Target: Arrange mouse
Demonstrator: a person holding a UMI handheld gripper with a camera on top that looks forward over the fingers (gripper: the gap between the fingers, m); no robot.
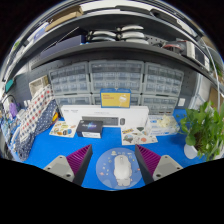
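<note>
1. The small white plastic computer mouse (122, 168) lay on a round, see-through grey mouse mat (103, 176), which lay on the blue table top (50, 148).
2. The gripper (113, 160) was open. Its two fingers stood wide apart, each with a purple pad (80, 157) on the inside.
3. The mouse sat between the two fingers, with a gap on each side. Neither finger touched it.
4. From the middle point between the fingers, the mouse was at about 12 o'clock, straight ahead and very near.
5. The long side of the mouse pointed from 6 o'clock to 12 o'clock, the same way the fingers pointed. So I think the fingers could close on its two long sides.
6. The mouse looked a tiny bit closer to the finger at 3 o'clock than to the one at 9 o'clock.
7. Far past the mouse, at 12 o'clock, stood a white keyboard (132, 118). A green leafy plant (205, 128) stood at about 2 o'clock.
8. I think the next move was to squeeze gently, because the mouse looked smooth and could slip.
</note>
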